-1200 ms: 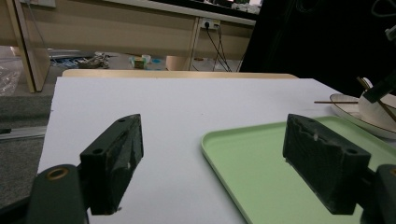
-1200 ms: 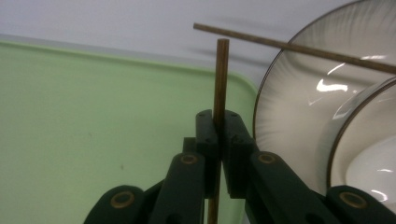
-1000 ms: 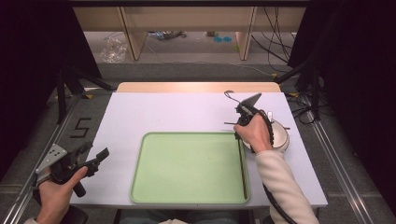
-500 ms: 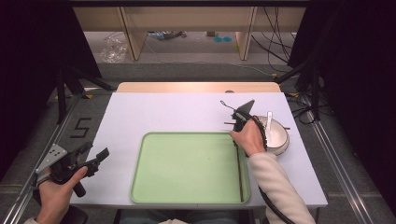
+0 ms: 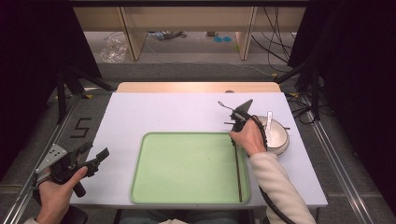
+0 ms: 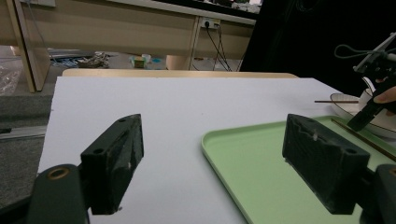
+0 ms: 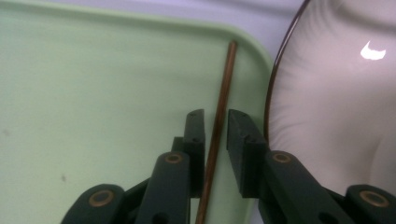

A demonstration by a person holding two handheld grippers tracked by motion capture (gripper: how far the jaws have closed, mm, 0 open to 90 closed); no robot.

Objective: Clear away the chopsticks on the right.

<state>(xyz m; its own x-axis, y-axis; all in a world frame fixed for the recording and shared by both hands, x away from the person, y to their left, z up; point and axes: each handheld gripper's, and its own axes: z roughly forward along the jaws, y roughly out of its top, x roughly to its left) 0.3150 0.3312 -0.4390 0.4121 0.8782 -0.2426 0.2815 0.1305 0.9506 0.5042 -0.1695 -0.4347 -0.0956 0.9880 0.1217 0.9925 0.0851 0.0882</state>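
The brown chopstick (image 7: 218,122) lies in the green tray (image 5: 187,168), along its right edge, running from the far right corner toward you. Your right gripper (image 7: 215,135) straddles it near its far end: the jaws stand a little apart, one on each side of the stick, with a thin gap still showing on both sides, so it is not clenched on the stick. In the high view, your right hand (image 5: 247,137) covers the far end of the chopstick (image 5: 238,172) at the tray's far right corner.

Just beside the tray on the right sits a white bowl (image 5: 278,135), its rim touching or nearly touching the tray's edge. A white spoon (image 5: 269,122) stands in the bowl, and a second dark stick (image 5: 285,128) rests across its rim.

Your left gripper (image 5: 88,156) is near the table's left front edge, well apart from the tray, jaws wide open and holding nothing. From the left gripper view the tray (image 6: 261,163) lies ahead to the right.

Compared with a second ago, your right gripper has come down from above the bowl to the tray's right edge. Your left gripper has stayed where it was.
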